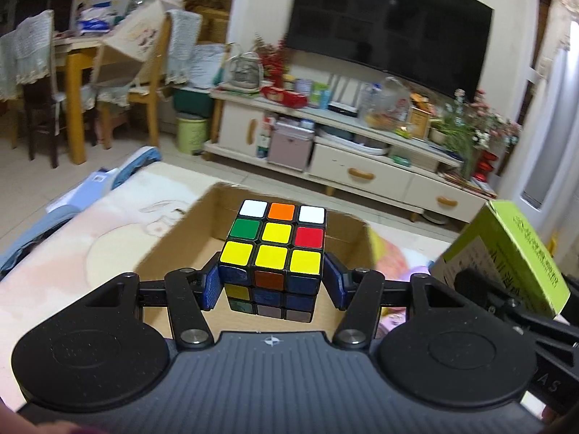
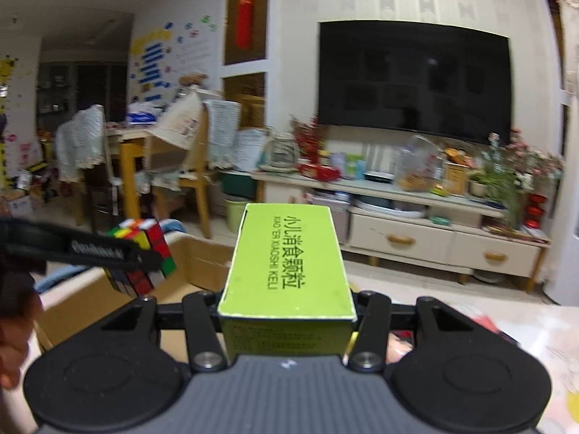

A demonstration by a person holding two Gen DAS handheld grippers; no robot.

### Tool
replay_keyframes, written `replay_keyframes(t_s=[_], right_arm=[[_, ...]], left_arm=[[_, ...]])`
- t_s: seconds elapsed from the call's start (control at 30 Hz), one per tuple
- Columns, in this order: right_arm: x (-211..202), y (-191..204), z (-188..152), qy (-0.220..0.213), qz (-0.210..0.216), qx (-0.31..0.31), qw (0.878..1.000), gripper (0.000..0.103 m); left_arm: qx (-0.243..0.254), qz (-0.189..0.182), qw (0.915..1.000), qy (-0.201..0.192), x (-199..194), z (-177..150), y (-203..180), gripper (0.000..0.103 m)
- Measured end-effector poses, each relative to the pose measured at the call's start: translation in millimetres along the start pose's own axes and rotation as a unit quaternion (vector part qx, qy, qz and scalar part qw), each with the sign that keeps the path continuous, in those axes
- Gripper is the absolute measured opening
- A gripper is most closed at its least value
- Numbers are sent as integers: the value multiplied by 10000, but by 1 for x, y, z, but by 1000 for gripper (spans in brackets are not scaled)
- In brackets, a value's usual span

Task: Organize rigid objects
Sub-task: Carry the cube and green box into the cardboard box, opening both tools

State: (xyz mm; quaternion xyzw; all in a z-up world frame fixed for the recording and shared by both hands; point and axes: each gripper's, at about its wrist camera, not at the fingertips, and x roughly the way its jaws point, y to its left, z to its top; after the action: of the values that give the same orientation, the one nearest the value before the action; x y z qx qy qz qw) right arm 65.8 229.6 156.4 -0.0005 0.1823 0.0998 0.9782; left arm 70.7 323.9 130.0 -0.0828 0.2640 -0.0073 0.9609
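Note:
A scrambled puzzle cube (image 1: 273, 249), its yellow-centred face up, hangs between the blue pads (image 1: 212, 286) of my left gripper (image 1: 273, 284), which is shut on it. Under and behind the cube lies an open cardboard box (image 1: 170, 242). My right gripper (image 2: 287, 313) is shut on a lime-green carton (image 2: 287, 264) with black print, held lengthwise away from the camera; the carton hides the pads. In the right wrist view the cube (image 2: 153, 244) and the left gripper (image 2: 105, 253) hang over the cardboard box (image 2: 202, 256) at the left. The green carton (image 1: 506, 249) shows at the left wrist view's right edge.
The cardboard box rests on a pale printed mat (image 1: 108, 224). Beyond it are tiled floor, a cluttered white TV cabinet (image 1: 362, 166) under a wall television (image 1: 391, 25), a green bin (image 1: 191, 133), and a yellow dining table with chairs (image 1: 83, 72). A person's hand (image 2: 14, 325) holds the left gripper.

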Motion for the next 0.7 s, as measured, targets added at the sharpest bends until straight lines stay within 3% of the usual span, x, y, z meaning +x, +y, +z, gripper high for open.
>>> replay_keyframes(t_s=[0.17,0.37,0.5,0.7], right_arm=[[28,19,8,137,427,-72,9990,49],[57,39,-5,567,895,-31,9944,49],[67,50,-16,811,993,-45,9917,49],[66,63,-19,806,933,-394,9916,50]], left_arm=[[-182,227,9995,158,8,-1,11,69],[-452,493,9966,476,12,-7,22,69],[-487,615,9943,716,14,-11,22,69],[-529,818,9901,1006,22,-11,23,69]])
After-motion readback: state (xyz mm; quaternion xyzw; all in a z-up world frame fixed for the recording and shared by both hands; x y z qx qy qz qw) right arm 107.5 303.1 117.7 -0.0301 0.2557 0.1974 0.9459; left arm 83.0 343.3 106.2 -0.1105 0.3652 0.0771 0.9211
